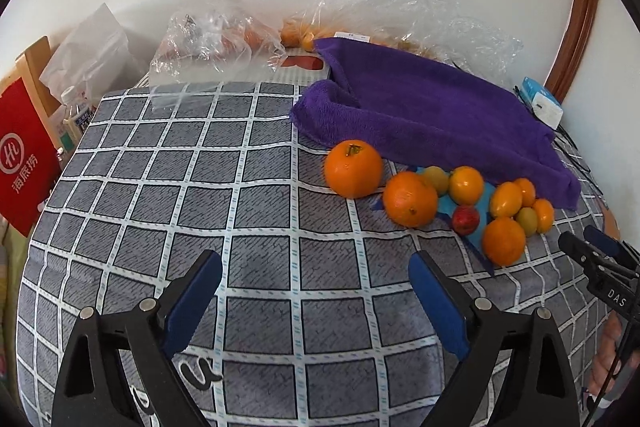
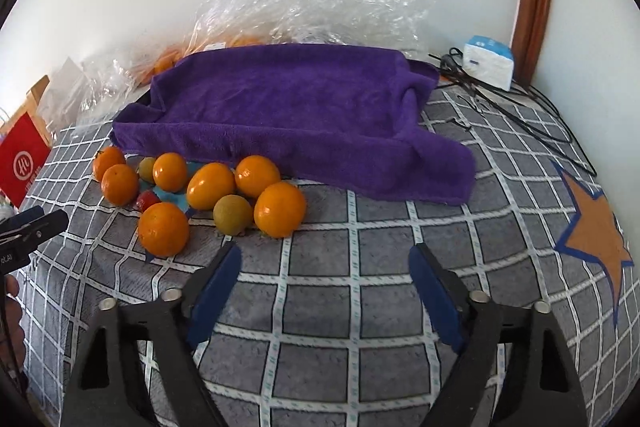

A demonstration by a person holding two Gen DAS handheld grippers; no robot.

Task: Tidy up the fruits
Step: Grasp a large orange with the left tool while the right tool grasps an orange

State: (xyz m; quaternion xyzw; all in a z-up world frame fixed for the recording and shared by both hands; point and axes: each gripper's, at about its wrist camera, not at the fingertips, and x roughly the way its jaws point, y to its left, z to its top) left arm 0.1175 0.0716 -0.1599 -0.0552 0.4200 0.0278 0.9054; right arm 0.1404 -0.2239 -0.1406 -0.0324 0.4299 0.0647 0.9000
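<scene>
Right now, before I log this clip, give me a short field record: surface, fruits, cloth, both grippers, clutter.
surface: checked grey tablecloth
fruits: loose cluster of oranges, greenish fruits and one small red fruit, at the cloth's near edge
cloth: purple towel, spread out, nothing on it
left gripper: jaws open, empty, above the tablecloth
right gripper: jaws open, empty, just short of the fruits
clutter: clear plastic bags by the wall, white box, red bag
</scene>
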